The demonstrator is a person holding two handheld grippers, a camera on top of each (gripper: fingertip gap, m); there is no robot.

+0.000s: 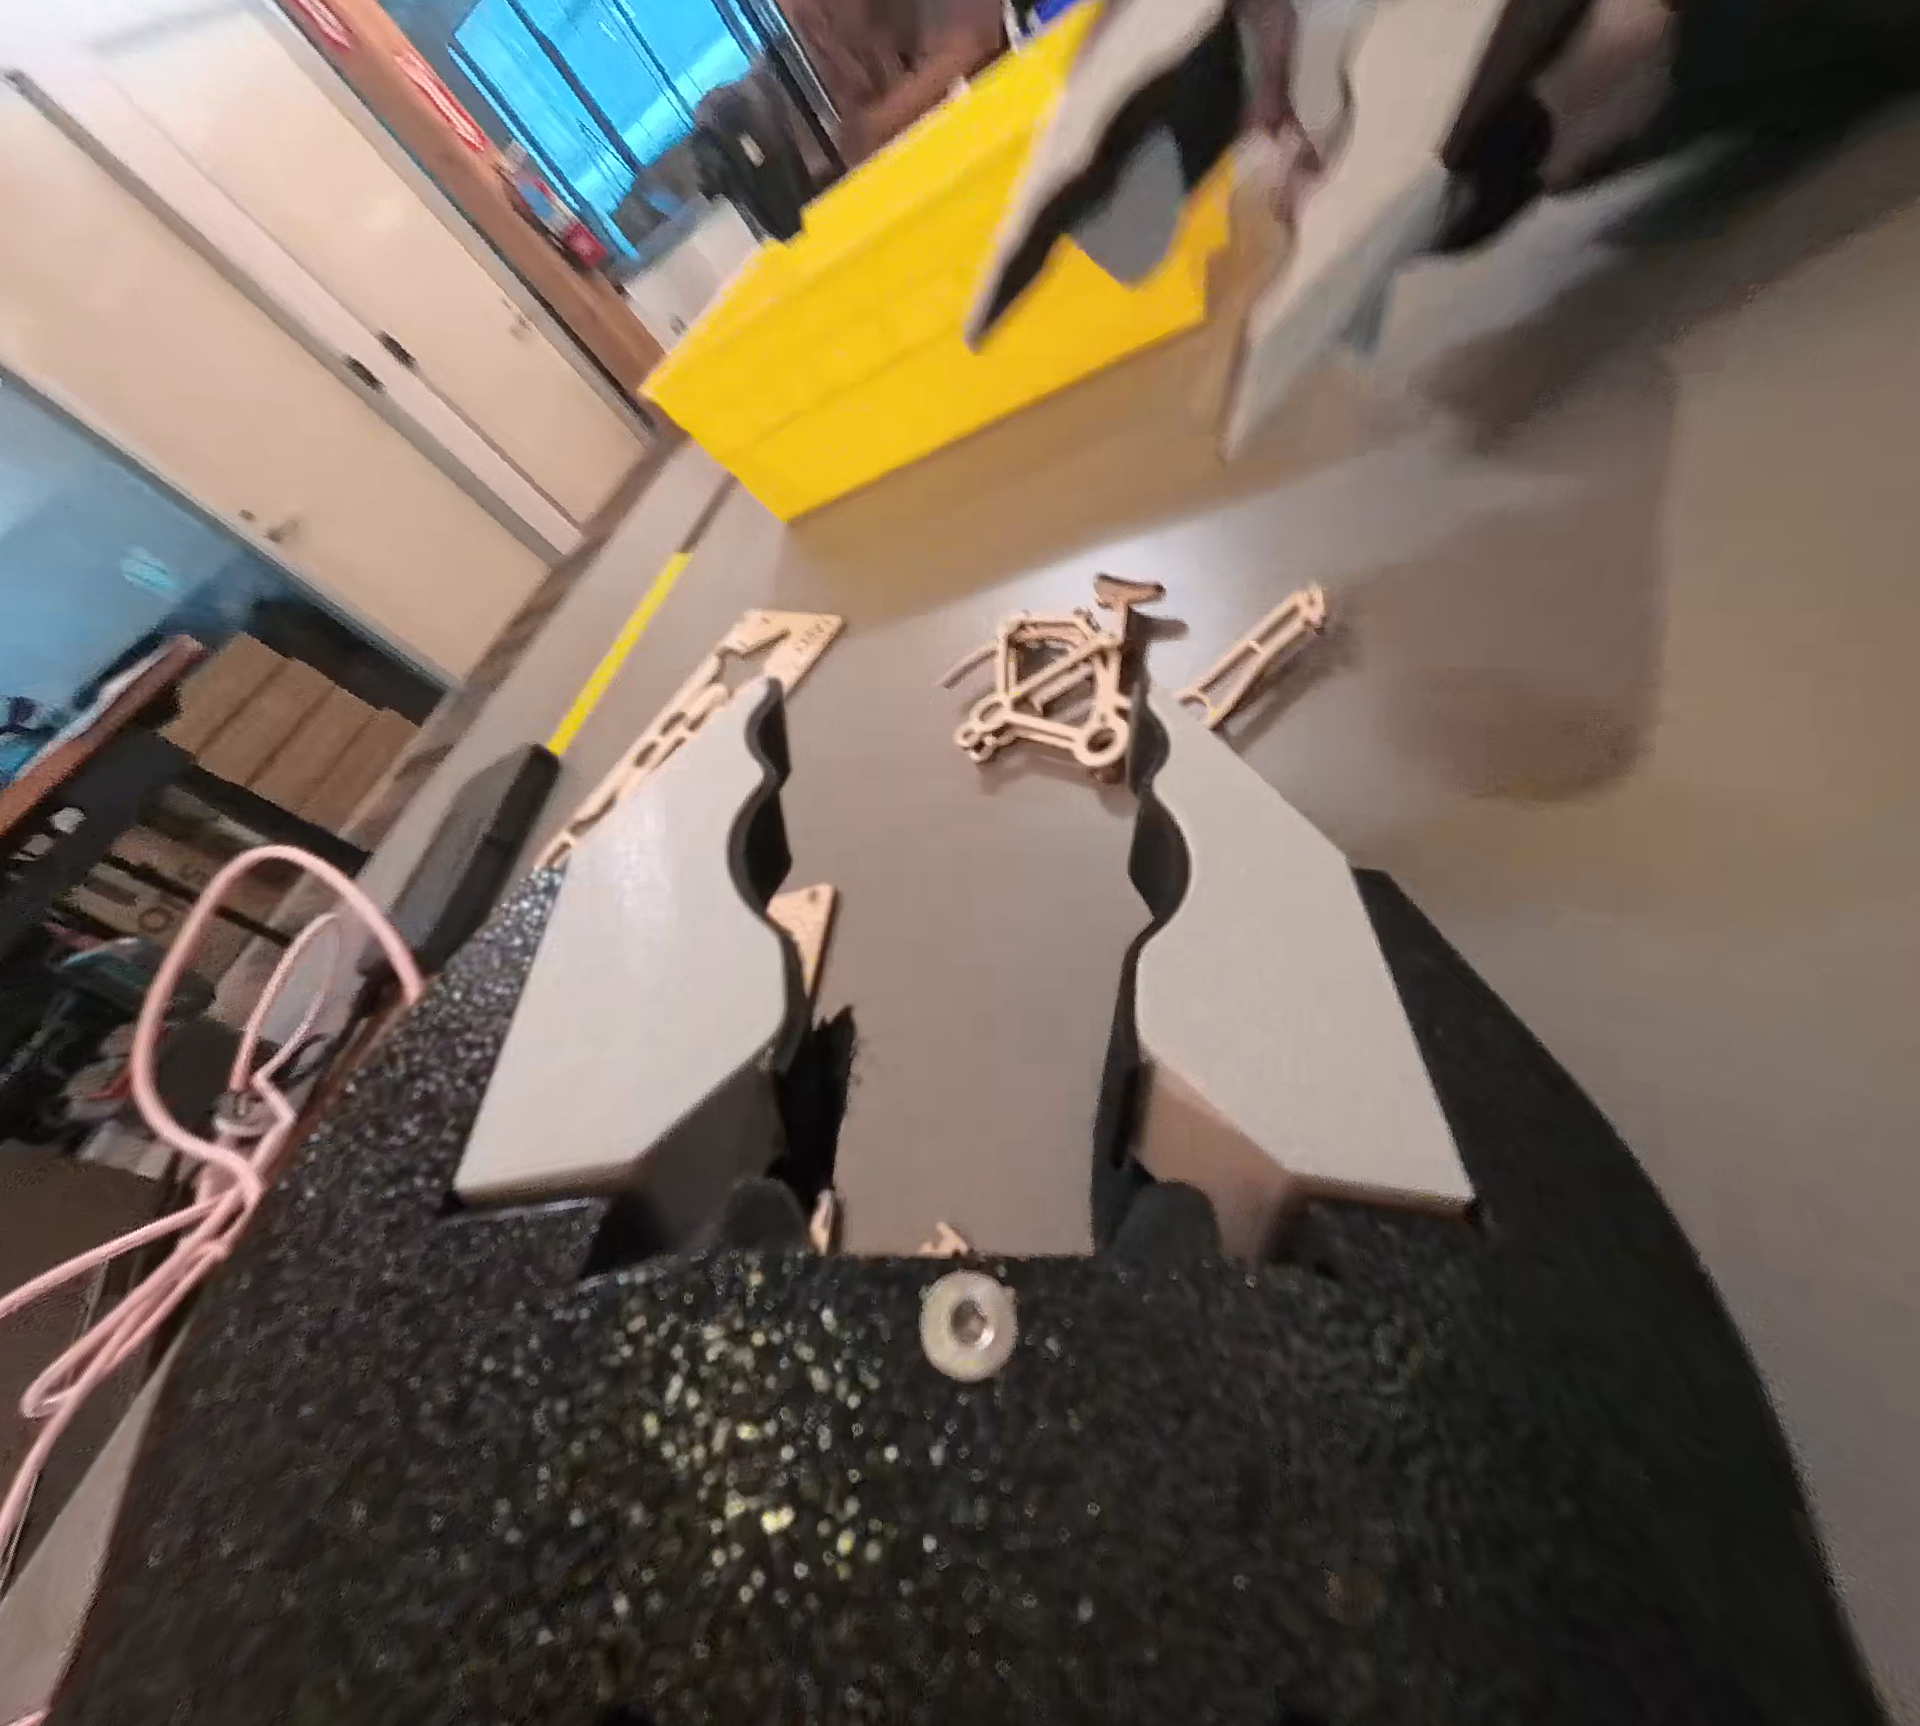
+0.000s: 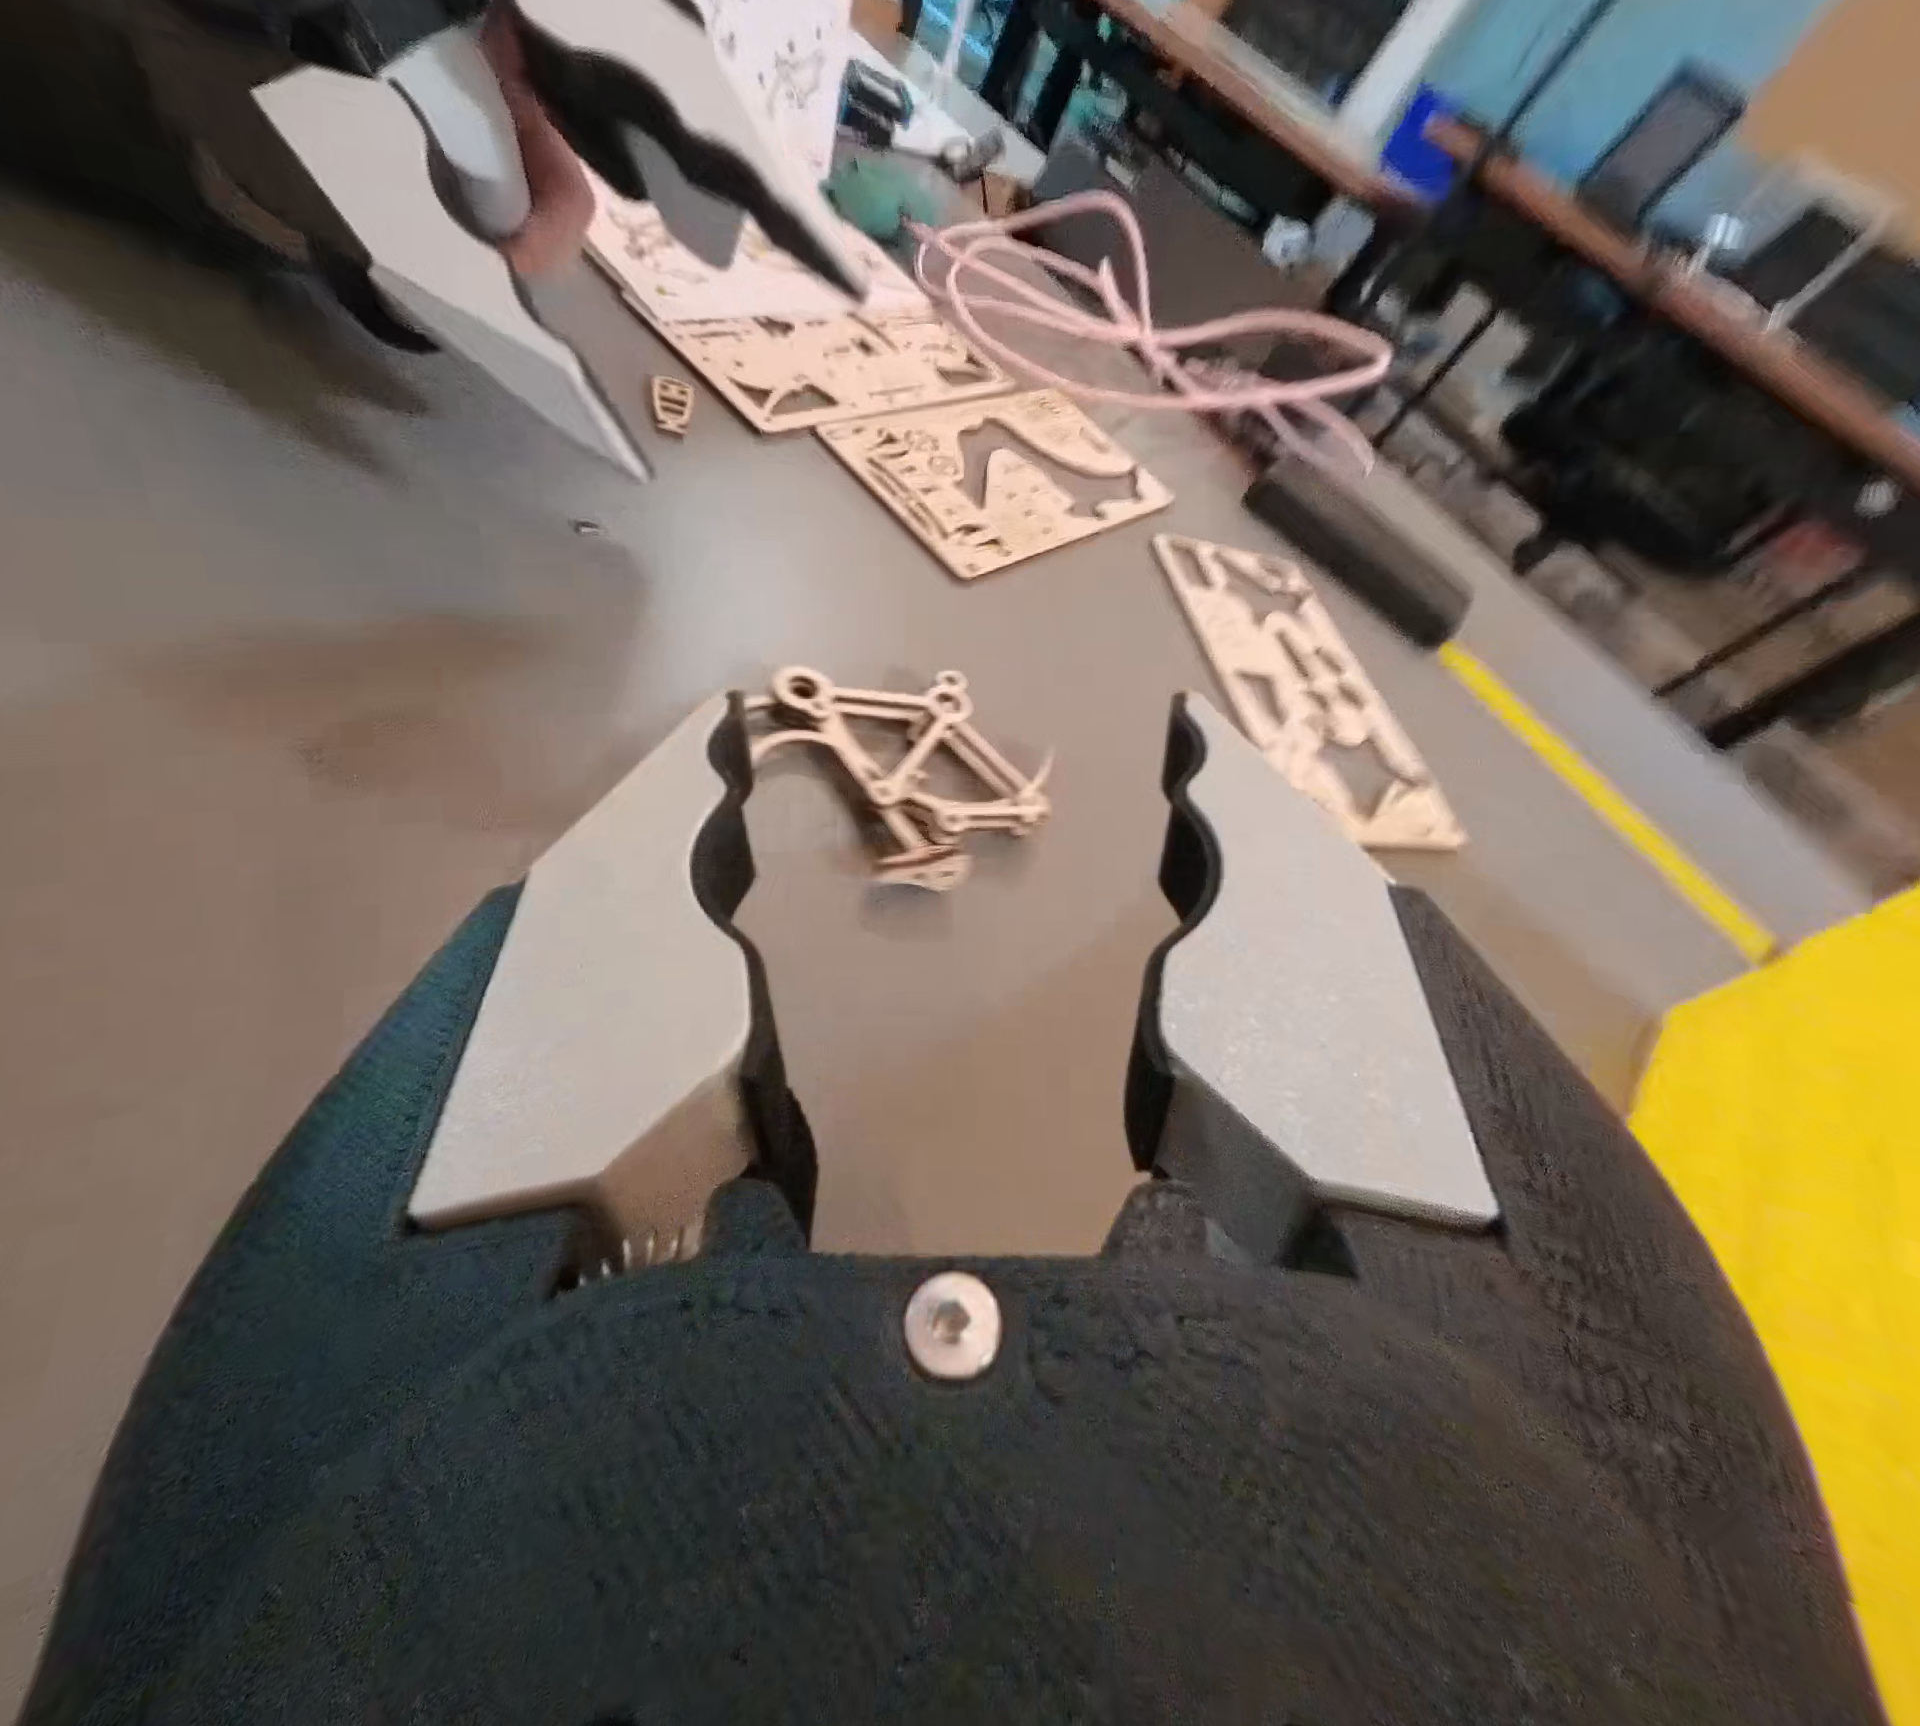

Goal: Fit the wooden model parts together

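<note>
A partly built wooden frame model (image 1: 1049,689) lies flat on the grey table, just beyond my left gripper (image 1: 956,710), which is open and empty. A loose ladder-like wooden part (image 1: 1257,648) lies to its right. In the right wrist view the same frame model (image 2: 914,772) lies just past my right gripper (image 2: 954,720), also open and empty. Each gripper shows in the other's view, raised above the table and blurred: the right one (image 1: 1112,388) and the left one (image 2: 743,372). Punched wooden sheets (image 2: 997,481) lie behind, and a small wooden piece (image 2: 673,403) lies near them.
A yellow bin (image 1: 935,326) stands at the table's far end and shows beside my right gripper (image 2: 1787,1157). A pink cable (image 2: 1143,294), a black block (image 2: 1351,554) and a narrow wooden sheet (image 2: 1309,689) lie near the yellow-taped table edge (image 2: 1600,793). A person sits beyond the yellow bin.
</note>
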